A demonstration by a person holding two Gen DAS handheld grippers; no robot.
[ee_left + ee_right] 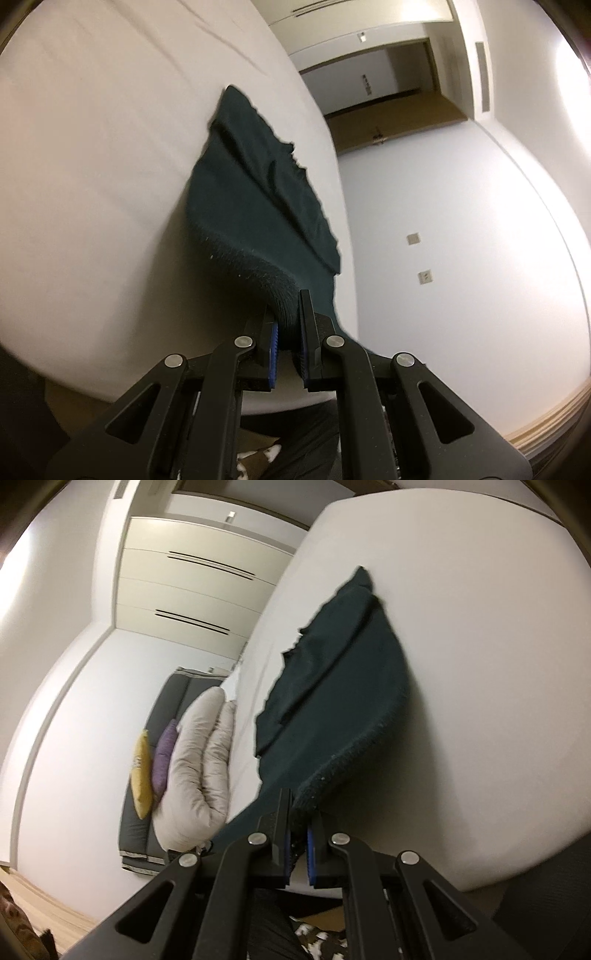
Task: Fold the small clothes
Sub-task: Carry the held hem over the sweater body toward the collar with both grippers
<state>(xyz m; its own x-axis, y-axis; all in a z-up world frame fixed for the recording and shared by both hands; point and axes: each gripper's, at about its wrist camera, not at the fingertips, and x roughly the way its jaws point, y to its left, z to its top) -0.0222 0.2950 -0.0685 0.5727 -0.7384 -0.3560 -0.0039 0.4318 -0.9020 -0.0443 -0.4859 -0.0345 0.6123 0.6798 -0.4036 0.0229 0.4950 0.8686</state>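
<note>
A dark green garment [258, 192] is held at its near, ribbed hem by both grippers, above the near edge of a white bed [92, 166]. The left gripper [288, 332] is clenched on one end of that thick knitted band, and the right gripper [301, 827] is clenched on the other end; in each wrist view the cloth is pinched between the blue-lined jaws.

The far part of the garment rests on the bed, reaching toward its middle, while the near part is raised off the sheet and a shadow is cast beneath it. A loose flap with a ragged-looking edge is seen lying over the body of the cloth on the side toward the room. The fold is judged to be in its early or middle stage: the hem has been gripped and lifted, but it has not yet been laid over the far end, and no tidy, flat packet is seen. Carrying the hem across, releasing it and smoothing are judged to be left.

The fabric appears soft and matte, with a coarse ribbed hem flecked with pale lint; it sags in a curve between the two grips. The sheet is smooth, with a few faint creases.

Beside the bed, a pale puffy duvet [199, 768] and yellow and purple cushions are seen.
</note>
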